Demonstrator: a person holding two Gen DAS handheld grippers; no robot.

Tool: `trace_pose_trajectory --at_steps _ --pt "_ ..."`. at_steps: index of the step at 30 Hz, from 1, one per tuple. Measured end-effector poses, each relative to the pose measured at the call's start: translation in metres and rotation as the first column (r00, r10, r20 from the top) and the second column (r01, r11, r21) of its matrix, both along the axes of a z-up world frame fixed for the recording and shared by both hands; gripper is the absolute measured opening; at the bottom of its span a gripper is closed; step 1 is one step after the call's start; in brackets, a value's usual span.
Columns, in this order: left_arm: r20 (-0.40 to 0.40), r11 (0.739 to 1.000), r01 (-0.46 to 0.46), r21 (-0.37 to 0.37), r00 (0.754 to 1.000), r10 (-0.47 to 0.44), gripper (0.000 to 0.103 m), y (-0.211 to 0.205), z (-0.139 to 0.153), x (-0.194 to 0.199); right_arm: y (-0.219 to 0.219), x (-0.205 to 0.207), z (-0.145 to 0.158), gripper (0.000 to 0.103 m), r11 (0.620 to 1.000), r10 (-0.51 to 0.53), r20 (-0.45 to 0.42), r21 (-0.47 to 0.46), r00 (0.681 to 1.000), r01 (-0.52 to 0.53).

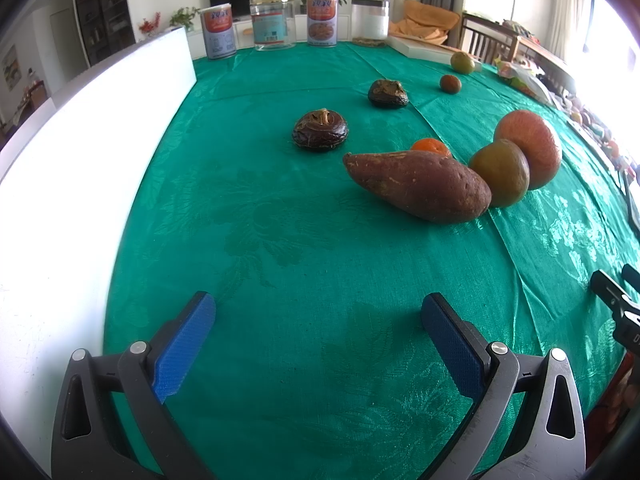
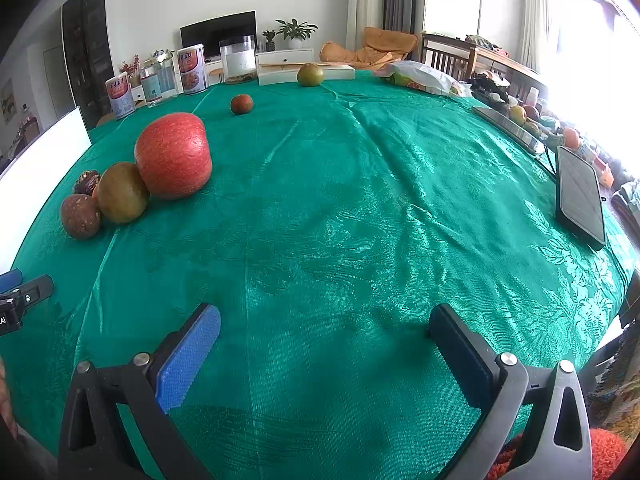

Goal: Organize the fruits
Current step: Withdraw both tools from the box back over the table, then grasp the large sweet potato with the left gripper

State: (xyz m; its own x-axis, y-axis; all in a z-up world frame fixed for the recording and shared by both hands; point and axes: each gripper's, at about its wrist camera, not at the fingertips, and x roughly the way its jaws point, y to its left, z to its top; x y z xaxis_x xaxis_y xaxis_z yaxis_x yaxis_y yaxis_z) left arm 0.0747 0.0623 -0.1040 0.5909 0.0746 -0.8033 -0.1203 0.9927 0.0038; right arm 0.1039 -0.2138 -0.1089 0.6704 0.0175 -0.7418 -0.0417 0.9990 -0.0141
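Observation:
On the green tablecloth a sweet potato, a greenish citrus, a red apple and a small orange lie bunched together. Two dark wrinkled fruits sit farther back, then a small reddish fruit and a green citrus. My left gripper hovers open and empty near the front edge. The right gripper is open and empty too, with the apple and greenish citrus to its far left.
A white board stands along the left side. Two cans, a clear jar and a white container line the far edge. A phone, a plastic bag and clutter lie on the right.

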Motion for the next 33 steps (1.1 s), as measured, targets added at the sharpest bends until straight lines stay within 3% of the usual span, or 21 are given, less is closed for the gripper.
trace_pose_trajectory --at_steps 7,10,12,15,20,21,24,28,33 --pt "-0.021 0.998 0.063 -0.019 0.998 -0.063 0.102 -0.003 0.004 0.003 0.0 -0.001 0.001 0.103 1.0 0.0 0.011 -0.001 1.0 0.0" --pt "-0.037 0.986 0.079 -0.145 0.996 -0.086 0.101 -0.004 0.013 0.012 0.001 -0.002 0.001 0.103 1.0 0.0 0.014 -0.001 1.0 0.0" --pt "-0.023 0.971 0.043 -0.237 0.998 -0.05 0.101 -0.004 0.022 0.021 0.001 -0.002 0.001 0.103 1.0 0.0 0.014 -0.001 1.0 0.0" --pt "0.004 0.959 -0.027 -0.281 1.0 0.029 0.101 -0.01 0.033 0.041 0.001 -0.002 0.001 0.103 1.0 0.001 0.014 -0.001 1.0 -0.001" --pt "-0.007 0.979 -0.096 -0.179 0.995 0.097 0.103 -0.023 0.022 0.072 0.0 -0.002 0.001 0.103 1.0 0.005 0.013 0.0 1.0 -0.005" --pt "-0.005 0.978 -0.088 -0.189 0.996 0.088 0.102 -0.022 0.02 0.072 0.0 -0.002 0.001 0.103 1.0 0.007 0.013 0.0 1.0 -0.007" --pt "-0.003 0.979 -0.073 -0.19 0.997 0.074 0.102 -0.016 0.023 0.061 0.0 -0.003 0.0 0.103 1.0 0.011 0.013 0.0 1.0 -0.011" --pt "0.031 0.991 -0.086 -0.104 0.996 0.089 0.102 0.0 0.035 0.033 0.0 -0.001 0.0 0.103 1.0 0.01 0.009 0.001 1.0 -0.01" --pt "0.044 0.989 -0.044 -0.144 0.998 0.051 0.102 0.01 0.042 0.03 0.001 0.002 -0.001 0.103 1.0 0.003 0.011 0.001 1.0 -0.003"
